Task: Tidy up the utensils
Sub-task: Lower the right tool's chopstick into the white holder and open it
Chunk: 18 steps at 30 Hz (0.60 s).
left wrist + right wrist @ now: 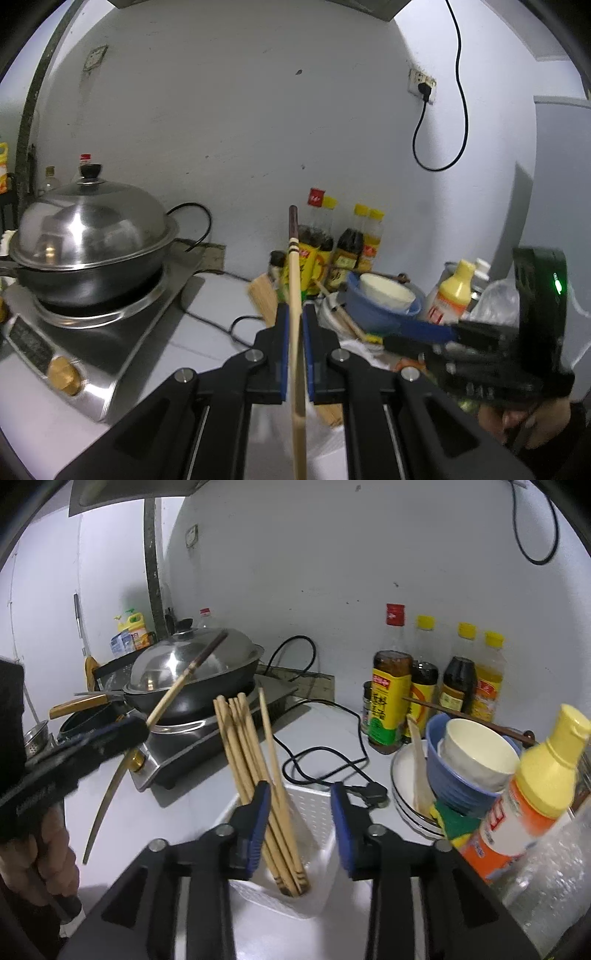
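Observation:
My left gripper [294, 314] is shut on a bamboo chopstick [293, 280] with a dark banded end pointing up; it also shows in the right wrist view [173, 694], held at the left by the left gripper [136, 727]. My right gripper [300, 794] is open and empty above a white perforated holder [314, 812] that holds several bamboo chopsticks [243, 746] standing tilted. The right gripper [402, 341] shows at the right of the left wrist view. More chopsticks [264, 295] show behind the left fingers.
A lidded wok [92, 243] sits on an induction cooker [74, 347] at the left. Sauce bottles [391, 698] line the wall. A blue bowl with a white cup [472, 764] sits on stacked plates [402, 775], beside a yellow-capped bottle [535, 786]. A black cable [325, 764] crosses the counter.

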Motion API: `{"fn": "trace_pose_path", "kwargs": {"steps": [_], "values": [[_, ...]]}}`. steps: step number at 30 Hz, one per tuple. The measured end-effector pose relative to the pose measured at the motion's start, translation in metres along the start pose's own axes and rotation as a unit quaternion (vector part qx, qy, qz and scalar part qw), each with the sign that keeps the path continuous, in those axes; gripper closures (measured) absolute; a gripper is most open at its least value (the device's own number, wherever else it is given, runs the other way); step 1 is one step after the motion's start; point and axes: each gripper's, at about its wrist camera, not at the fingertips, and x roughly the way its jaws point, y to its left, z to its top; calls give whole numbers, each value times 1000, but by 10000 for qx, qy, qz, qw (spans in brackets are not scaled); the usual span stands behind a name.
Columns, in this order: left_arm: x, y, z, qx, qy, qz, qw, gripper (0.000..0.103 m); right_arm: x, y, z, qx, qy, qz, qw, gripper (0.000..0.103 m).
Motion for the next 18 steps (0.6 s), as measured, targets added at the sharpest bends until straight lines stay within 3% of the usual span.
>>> {"fn": "trace_pose_path", "kwargs": {"steps": [3,11,18], "values": [[19,-11,4,-160,-91,-88,9998,97,-12,-9,-3,8,-127,-1,9999,58],[66,-24,6,-924,-374,-187,9948,97,-34,-35,-8,123,-400,-28,9991,57],[86,-19,-4,-1482,-530,188,9874,97,-34,-49,-16,207,-512,102,9984,57]]}}
